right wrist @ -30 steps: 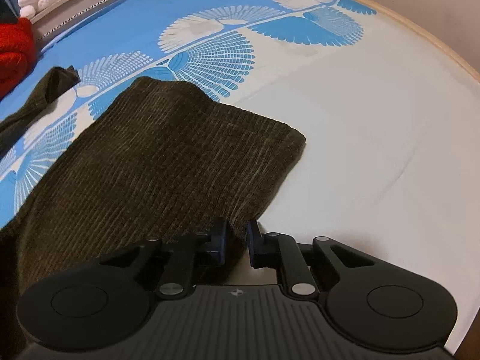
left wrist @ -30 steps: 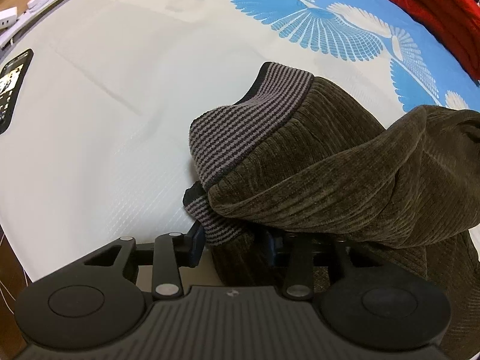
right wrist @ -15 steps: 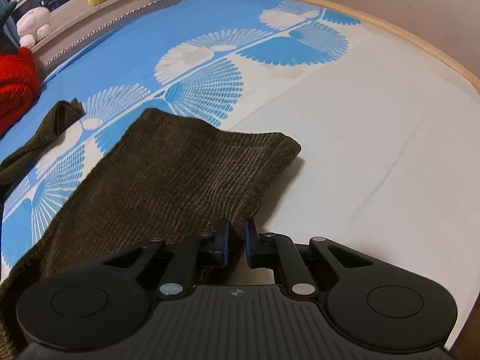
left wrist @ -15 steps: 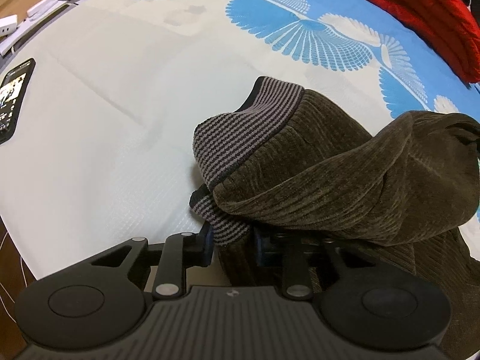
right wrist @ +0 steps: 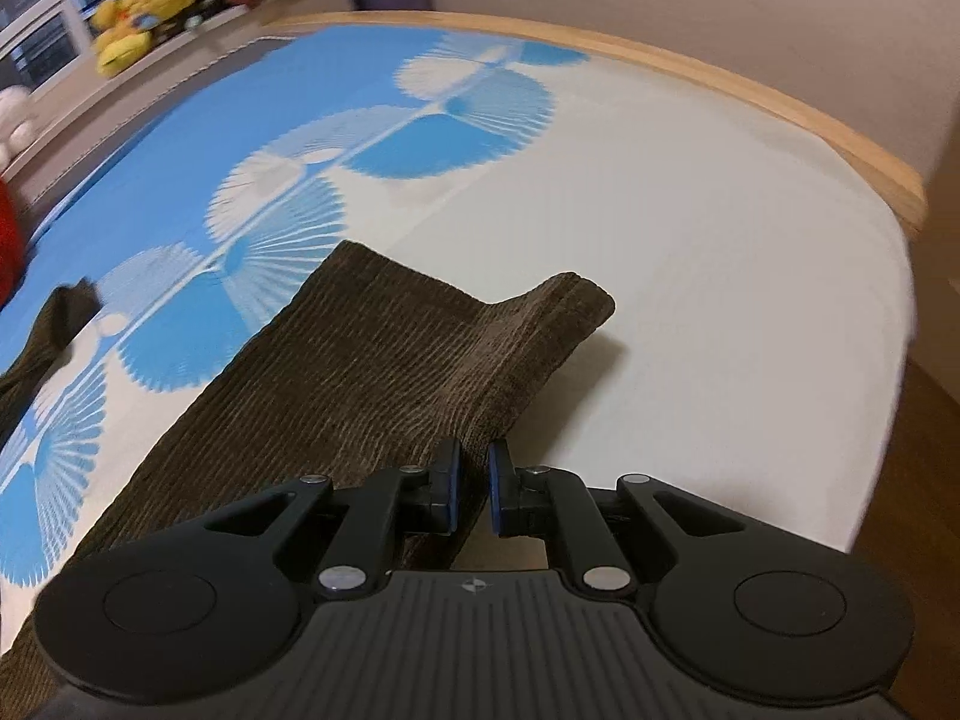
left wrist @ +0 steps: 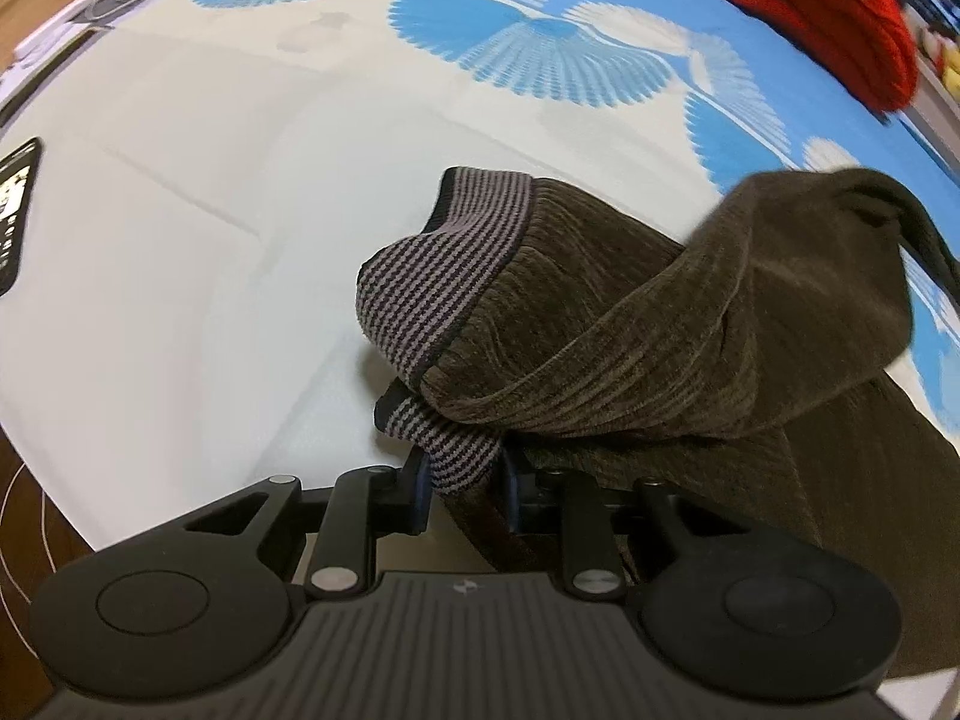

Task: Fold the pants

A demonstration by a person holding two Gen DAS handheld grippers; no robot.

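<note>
The pants (left wrist: pixel 690 348), dark brown corduroy with a grey-and-black striped waistband (left wrist: pixel 438 282), lie bunched on a bedsheet (left wrist: pixel 180 240) that we see in the left wrist view as plain white near us and printed with blue and white fan shapes farther off. A red knitted blanket (left wrist: pixel 798 6) sits at the far right corner of the bed, a phone (left wrist: pixel 15 210) with a lit screen lies on the sheet at the left edge, and brown wooden floor shows at the lower left. Our left gripper (left wrist: pixel 462 474) reaches low and level over the sheet, its blue-padded fingers (left wrist: pixel 420 480) clamped on a fold of the striped waistband, with the corduroy heaped up and draped to the right of it. In the right wrist view we see the same sheet (right wrist: pixel 720 300) running to a light wooden bed frame (right wrist: pixel 750 96) against a beige wall, with a yellow plush toy (right wrist: pixel 138 24) on a ledge by a window at the far left. Here a trouser leg (right wrist: pixel 360 372) lies stretched flat across the sheet, its far corner curled up off the surface. Our right gripper (right wrist: pixel 471 480) points forward and slightly down, its fingers pinched nearly together on the near edge of that leg.
</note>
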